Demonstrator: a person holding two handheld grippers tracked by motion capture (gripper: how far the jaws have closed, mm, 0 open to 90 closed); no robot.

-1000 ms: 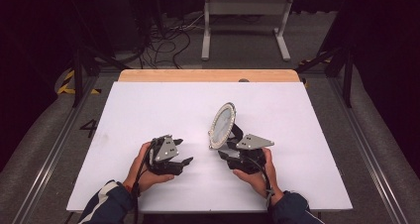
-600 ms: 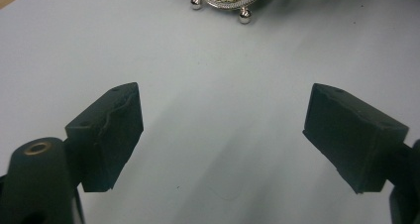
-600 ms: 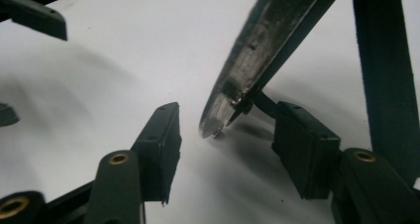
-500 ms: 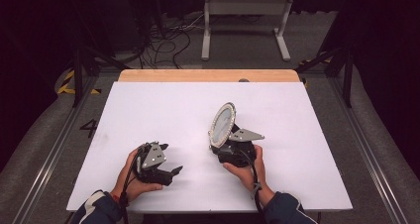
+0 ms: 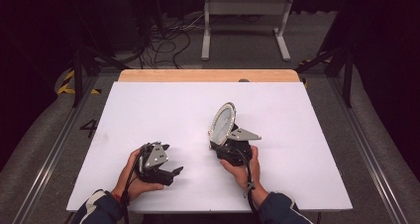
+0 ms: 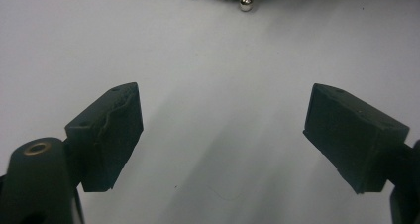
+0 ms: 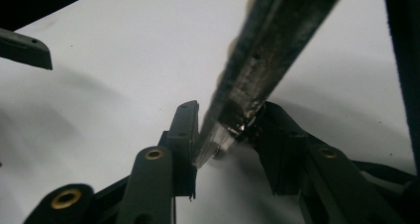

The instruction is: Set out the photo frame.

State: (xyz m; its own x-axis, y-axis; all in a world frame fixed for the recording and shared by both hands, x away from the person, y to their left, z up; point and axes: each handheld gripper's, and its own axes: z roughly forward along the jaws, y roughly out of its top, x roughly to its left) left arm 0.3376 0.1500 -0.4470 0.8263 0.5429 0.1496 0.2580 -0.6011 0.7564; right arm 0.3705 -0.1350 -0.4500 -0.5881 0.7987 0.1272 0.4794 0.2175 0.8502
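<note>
The right hand-held gripper [image 5: 221, 145] stands on the white table [image 5: 148, 110] a little right of its middle, nearer the near edge than the far one, and holds a round silver dish [image 5: 222, 123] with a beaded rim up on its edge. In the right gripper view the dish [image 7: 267, 50] runs up from between the two black jaws as a thin dark band, tilted to the right. Its lower rim is pinched between the pads [image 7: 184, 130], and the jaws have just been closing on it. In the high view the dish leans away from the person, its pale face turned toward the left side of the table.

The left hand-held gripper [image 5: 171, 159] lies low over the table near the near edge, left of the middle, well apart from the right one, and points toward the right side of the table. Its jaws have just been opening and now stand wide apart, with bare white table [image 6: 223, 135] between them. In the left gripper view the dish's beaded rim and two small ball feet [image 6: 245, 3] show at the top edge, well beyond the fingertips [image 6: 119, 120].

A bare wooden strip [image 5: 208, 75] runs along the far edge of the table.
</note>
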